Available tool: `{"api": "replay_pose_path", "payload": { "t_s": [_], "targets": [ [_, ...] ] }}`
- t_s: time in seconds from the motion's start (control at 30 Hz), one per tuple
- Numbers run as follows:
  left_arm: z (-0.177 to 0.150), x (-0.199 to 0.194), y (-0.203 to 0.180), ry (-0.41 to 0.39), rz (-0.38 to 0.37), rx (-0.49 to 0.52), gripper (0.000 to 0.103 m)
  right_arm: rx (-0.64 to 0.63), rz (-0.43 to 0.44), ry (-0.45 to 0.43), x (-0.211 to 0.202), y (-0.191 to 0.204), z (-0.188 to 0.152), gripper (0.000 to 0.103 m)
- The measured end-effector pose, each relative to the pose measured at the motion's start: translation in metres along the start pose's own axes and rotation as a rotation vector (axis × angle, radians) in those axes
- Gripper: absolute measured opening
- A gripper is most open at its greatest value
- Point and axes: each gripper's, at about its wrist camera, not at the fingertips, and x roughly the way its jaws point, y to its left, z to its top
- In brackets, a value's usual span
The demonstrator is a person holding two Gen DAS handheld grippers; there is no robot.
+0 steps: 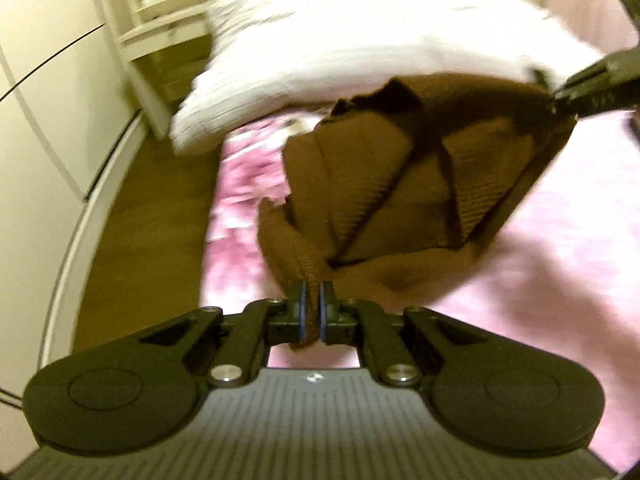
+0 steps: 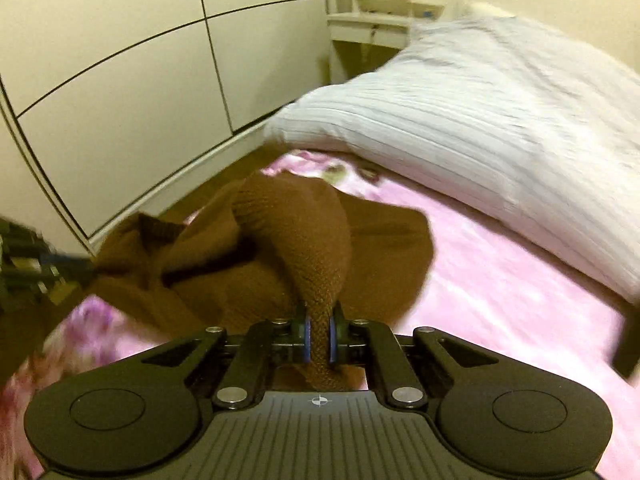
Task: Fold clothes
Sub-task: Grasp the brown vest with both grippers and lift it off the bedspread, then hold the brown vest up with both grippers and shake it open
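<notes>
A brown knitted sweater (image 1: 384,184) hangs bunched and partly lifted over a pink bed sheet (image 1: 560,240). My left gripper (image 1: 311,292) is shut on a brown edge of it at the near side. My right gripper shows in the left wrist view (image 1: 560,100) at the upper right, pinching the sweater's far corner. In the right wrist view my right gripper (image 2: 318,320) is shut on a thick roll of the sweater (image 2: 304,232). The left gripper (image 2: 86,270) shows there at the left edge, blurred, holding the other end.
A white striped pillow (image 2: 480,120) lies at the head of the bed, just beyond the sweater. Cream wardrobe doors (image 2: 120,60) and a strip of wooden floor (image 1: 152,208) run along the bed's left side. A small white shelf unit (image 2: 376,28) stands in the corner.
</notes>
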Motion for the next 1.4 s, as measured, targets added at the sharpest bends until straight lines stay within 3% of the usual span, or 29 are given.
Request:
{"api": "replay_pose_path", "payload": {
  "t_s": [0.2,0.33,0.4,0.43,0.47,0.5,0.57,0.73,0.97,1.03,1.07,1.1,1.13,1.23,1.4],
  "targets": [
    [-0.037,-0.095,-0.102,0.07,-0.247,0.057,0.004,0.205,-0.133,0.139,-0.163,-0.021,-0.146,0.006],
    [-0.079,-0.115,-0.185,0.265,-0.386,0.089,0.003,0.412,-0.247,0.32,-0.227,-0.042,-0.257,0.007],
    [-0.1,-0.12,-0.223,0.347,-0.396,0.122,0.005,0.467,-0.291,0.373,-0.244,-0.048,-0.295,0.027],
    [-0.106,-0.121,-0.236,0.363,-0.391,0.142,0.007,0.464,-0.31,0.363,-0.251,-0.05,-0.306,0.052],
    [-0.111,-0.125,-0.248,0.371,-0.379,0.152,0.012,0.461,-0.329,0.353,-0.259,-0.051,-0.317,0.085],
    [-0.116,-0.129,-0.26,0.378,-0.367,0.162,0.026,0.45,-0.34,0.337,-0.265,-0.051,-0.324,0.092],
    [-0.115,-0.129,-0.269,0.369,-0.345,0.162,0.039,0.408,-0.31,0.3,-0.264,-0.048,-0.325,0.092],
    [-0.101,-0.113,-0.283,0.326,-0.291,0.204,0.041,0.36,-0.232,0.226,-0.241,-0.037,-0.316,0.092],
    [-0.098,-0.098,-0.301,0.269,-0.29,0.244,0.048,0.263,-0.147,0.209,-0.141,-0.021,-0.299,0.092],
    [-0.105,-0.092,-0.304,0.266,-0.299,0.261,0.048,0.281,-0.16,0.255,-0.115,-0.023,-0.303,0.089],
    [-0.108,-0.089,-0.305,0.265,-0.304,0.27,0.048,0.312,-0.157,0.269,-0.108,-0.026,-0.306,0.061],
    [-0.111,-0.09,-0.305,0.261,-0.309,0.281,0.048,0.36,-0.144,0.268,-0.109,-0.031,-0.309,0.023],
    [-0.114,-0.093,-0.305,0.254,-0.314,0.288,0.048,0.4,-0.147,0.262,-0.116,-0.036,-0.311,0.014],
    [-0.115,-0.103,-0.298,0.243,-0.35,0.247,0.048,0.463,-0.204,0.197,-0.166,-0.045,-0.316,0.009],
    [-0.109,-0.117,-0.297,0.203,-0.393,0.253,0.048,0.563,-0.458,0.115,-0.285,-0.058,-0.35,0.002]
  ]
}}
